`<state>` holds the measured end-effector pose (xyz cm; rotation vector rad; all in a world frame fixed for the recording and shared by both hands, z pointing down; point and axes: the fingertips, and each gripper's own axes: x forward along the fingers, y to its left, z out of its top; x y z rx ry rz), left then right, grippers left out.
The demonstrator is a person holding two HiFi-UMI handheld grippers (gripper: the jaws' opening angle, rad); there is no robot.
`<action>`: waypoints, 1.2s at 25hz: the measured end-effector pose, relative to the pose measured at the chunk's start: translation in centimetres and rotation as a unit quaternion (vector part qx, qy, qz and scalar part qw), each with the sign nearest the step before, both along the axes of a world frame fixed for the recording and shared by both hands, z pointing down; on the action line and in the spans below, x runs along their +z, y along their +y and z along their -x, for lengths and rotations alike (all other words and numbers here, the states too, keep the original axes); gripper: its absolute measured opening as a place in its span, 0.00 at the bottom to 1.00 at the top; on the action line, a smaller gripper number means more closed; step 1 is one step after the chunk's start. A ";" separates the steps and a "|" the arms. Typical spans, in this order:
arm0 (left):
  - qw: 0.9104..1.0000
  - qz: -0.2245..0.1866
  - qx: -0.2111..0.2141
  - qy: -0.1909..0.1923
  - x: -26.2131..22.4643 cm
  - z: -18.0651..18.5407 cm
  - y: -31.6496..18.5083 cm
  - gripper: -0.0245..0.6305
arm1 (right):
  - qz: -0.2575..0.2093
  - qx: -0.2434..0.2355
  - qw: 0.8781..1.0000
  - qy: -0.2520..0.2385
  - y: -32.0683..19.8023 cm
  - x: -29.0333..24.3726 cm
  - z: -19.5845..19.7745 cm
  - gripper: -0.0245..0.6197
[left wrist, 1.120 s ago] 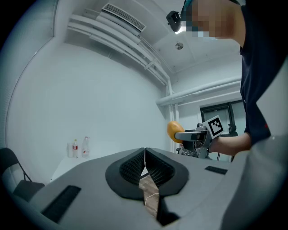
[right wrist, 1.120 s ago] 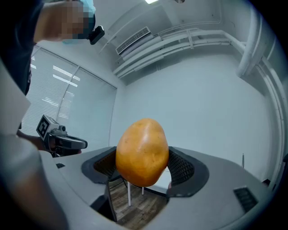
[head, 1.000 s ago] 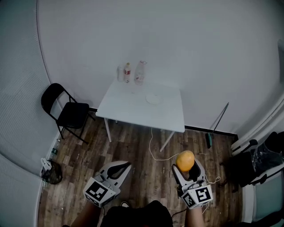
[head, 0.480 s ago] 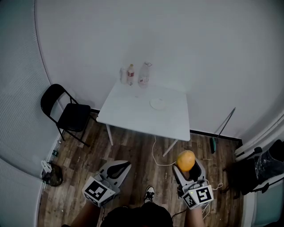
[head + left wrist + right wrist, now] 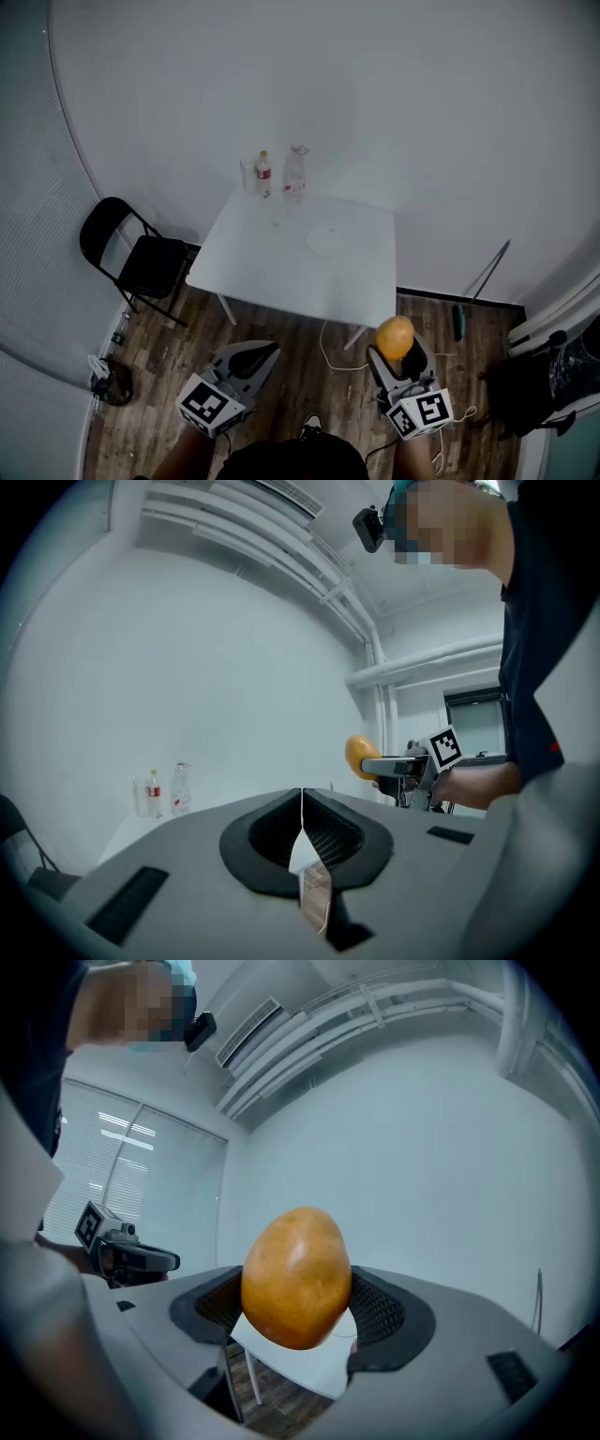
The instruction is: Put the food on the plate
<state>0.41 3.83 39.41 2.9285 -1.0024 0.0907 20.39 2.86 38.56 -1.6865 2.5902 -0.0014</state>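
Two handheld grippers show low in the head view, both over the wooden floor (image 5: pixel 281 347) and short of the near edge of the white surface (image 5: pixel 281 272). The right gripper (image 5: pixel 397 351) pinches the food (image 5: pixel 395 337), a rounded orange-brown piece; in the right gripper view its dark padded jaws press against either side of the food (image 5: pixel 297 1277), which stands up above them. The left gripper (image 5: pixel 263 351) carries nothing: in the left gripper view its jaws are pressed together along a thin seam (image 5: pixel 302 803), with nothing caught between them. The plate (image 5: pixel 324 240), white and round, lies flat on the surface, right of its middle, well apart from the food and with nothing on it. At the far left corner of the surface, near the wall (image 5: pixel 375 103), stand two clear bottles (image 5: pixel 296 175), one with a red label, and just beside them a clear cup (image 5: pixel 247 175). A black folding chair (image 5: pixel 131 258) stands on the floor to the left of the surface, apart from it.
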 end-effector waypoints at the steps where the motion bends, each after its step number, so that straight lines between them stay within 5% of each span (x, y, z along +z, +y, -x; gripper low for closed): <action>1: 1.000 -0.001 -0.001 -0.004 -0.1 -1.1 -1.0 0.07 | 0.002 0.001 1.000 -0.002 -1.1 0.1 -1.2 0.59; 9: 0.999 0.028 -0.012 -0.027 0.9 -7.4 -7.3 0.07 | 0.018 -0.005 1.000 -0.023 -8.4 2.2 -8.6 0.59; 16: 0.999 0.028 -0.014 -0.042 1.6 -9.5 -12.1 0.07 | 0.043 -0.001 0.998 -0.037 -12.9 4.7 -10.4 0.59; 24: 0.999 0.040 0.010 -0.014 2.8 -7.6 -20.0 0.07 | 0.045 0.023 0.999 0.008 -20.4 5.3 -7.7 0.59; 30: 0.998 0.053 0.015 0.004 3.4 -2.1 -28.6 0.07 | 0.048 0.028 0.998 0.019 -28.9 4.6 -1.7 0.59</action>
